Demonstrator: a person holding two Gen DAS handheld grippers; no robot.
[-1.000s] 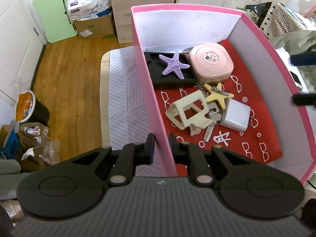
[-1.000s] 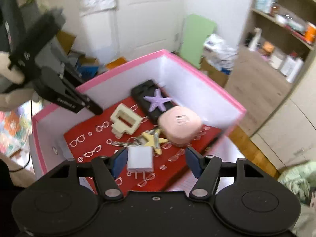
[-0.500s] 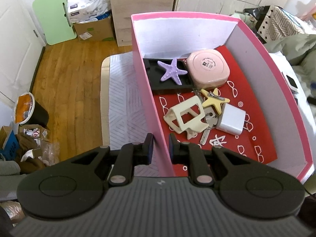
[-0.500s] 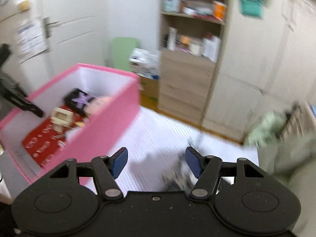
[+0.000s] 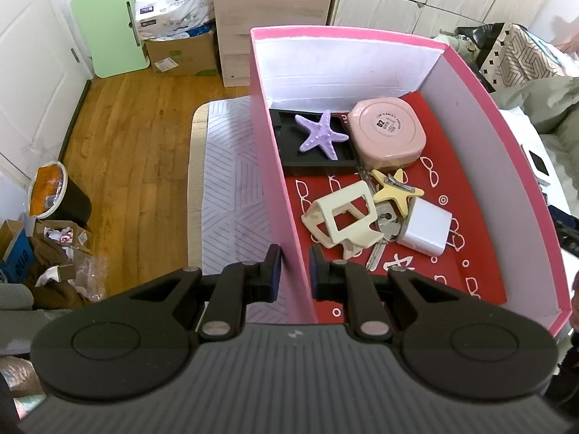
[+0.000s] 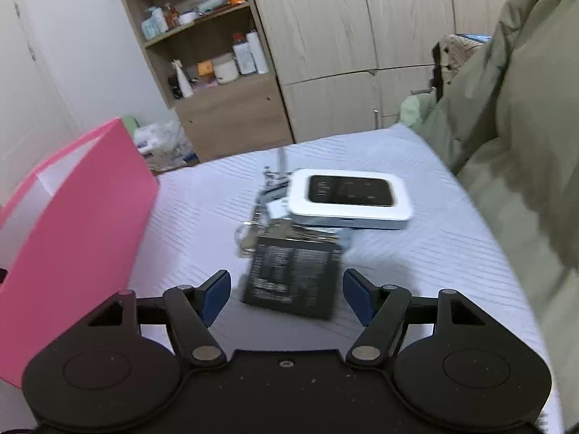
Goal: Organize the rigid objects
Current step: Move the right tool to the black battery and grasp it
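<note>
Left wrist view: we see the pink box [image 5: 275,188] on the striped bedcover [image 5: 224,188], our left gripper [image 5: 292,275] clenched on its near side wall. Inside, on the red lining: black tray [image 5: 289,152] with purple starfish [image 5: 320,135] on it, pink round case [image 5: 385,135] just beside, cream frame piece [image 5: 340,218], white charger [image 5: 427,231], yellow starfish [image 5: 394,191], keys [image 5: 380,242] partly under them. Right wrist view, blurred: box edge at left; white device [image 6: 349,199] and black packet [image 6: 295,271] on the cover, touching a small metal clutter we can't identify. Right gripper [image 6: 287,294] jaws opening, packet between them, not pressed.
</note>
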